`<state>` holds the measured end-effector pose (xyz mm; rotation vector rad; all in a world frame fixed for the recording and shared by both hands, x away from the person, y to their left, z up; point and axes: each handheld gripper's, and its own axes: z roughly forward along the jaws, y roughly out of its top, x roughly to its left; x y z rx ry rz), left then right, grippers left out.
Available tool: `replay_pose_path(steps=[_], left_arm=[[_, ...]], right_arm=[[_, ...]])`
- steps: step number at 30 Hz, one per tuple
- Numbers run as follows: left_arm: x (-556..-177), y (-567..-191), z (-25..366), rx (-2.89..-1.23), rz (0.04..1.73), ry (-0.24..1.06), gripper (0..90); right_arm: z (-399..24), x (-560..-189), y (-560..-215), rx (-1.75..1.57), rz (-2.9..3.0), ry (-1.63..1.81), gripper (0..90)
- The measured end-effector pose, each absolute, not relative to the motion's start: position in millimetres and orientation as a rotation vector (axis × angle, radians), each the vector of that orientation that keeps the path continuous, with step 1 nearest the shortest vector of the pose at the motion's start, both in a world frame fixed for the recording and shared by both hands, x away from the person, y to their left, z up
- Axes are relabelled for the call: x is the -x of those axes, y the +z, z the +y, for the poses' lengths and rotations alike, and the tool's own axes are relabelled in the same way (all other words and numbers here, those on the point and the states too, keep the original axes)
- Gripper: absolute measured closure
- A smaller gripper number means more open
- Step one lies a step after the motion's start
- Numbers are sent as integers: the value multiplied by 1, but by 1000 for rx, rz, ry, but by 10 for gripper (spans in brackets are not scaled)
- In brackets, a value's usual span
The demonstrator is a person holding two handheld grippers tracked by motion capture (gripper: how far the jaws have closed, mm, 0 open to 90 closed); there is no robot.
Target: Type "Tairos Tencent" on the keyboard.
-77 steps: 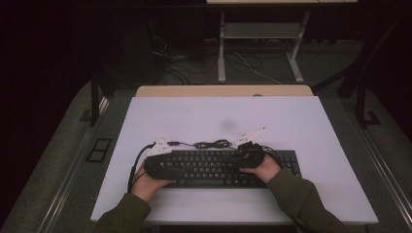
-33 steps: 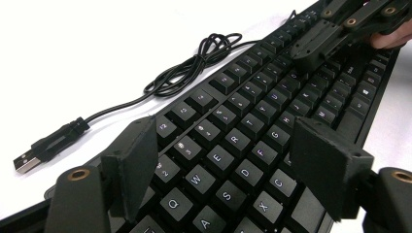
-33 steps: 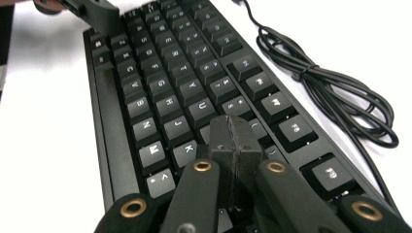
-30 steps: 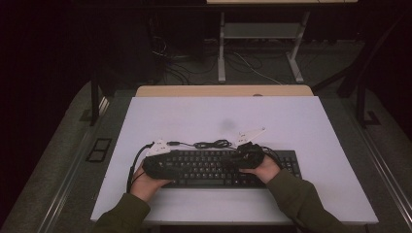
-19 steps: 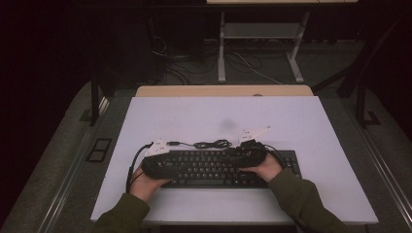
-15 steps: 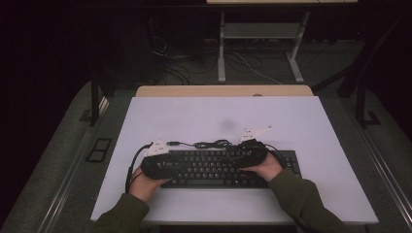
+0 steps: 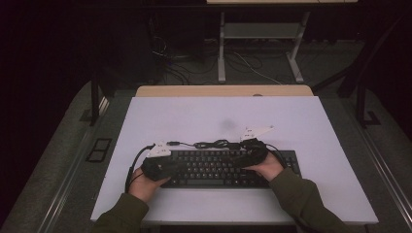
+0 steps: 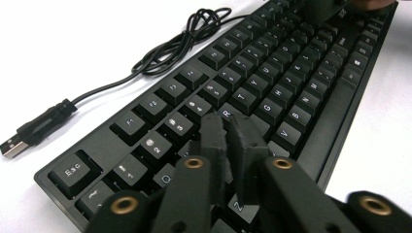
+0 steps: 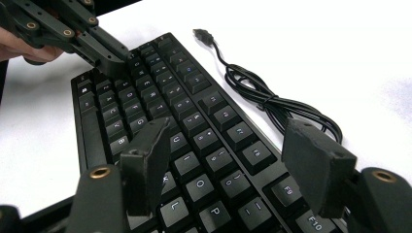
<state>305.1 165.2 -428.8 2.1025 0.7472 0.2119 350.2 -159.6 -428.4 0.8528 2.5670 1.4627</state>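
Mid-way through pressing keys on the flat black plastic keyboard [image 7: 221, 168], lying near the front of the white worktop [image 7: 194, 116] with its coiled black cable [image 8: 165, 51] just beyond. Left gripper [image 8: 232, 127] just closed empty, fingers together, tip down on the left-hand letter keys; right gripper [image 9: 233, 160] just opened, fingers wide apart above the right-hand keys. Next, likely: lift the left tip clear, then bring the right down squarely on one key.

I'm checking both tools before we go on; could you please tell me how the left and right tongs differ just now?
The left tongs have just closed, empty, tips down on the keyboard near its left end; the right tongs have just been opening, jaws wide apart above the right-hand keys, nothing between them. Both are black and hand-held.
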Motion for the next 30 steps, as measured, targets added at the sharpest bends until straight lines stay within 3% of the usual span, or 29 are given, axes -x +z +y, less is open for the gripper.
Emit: replay_pose_path(steps=[30], left_arm=[[-306,-436,160,-2163,748,186,890]], right_arm=[[-160,-350,-429,-861,2563,1470,338]])
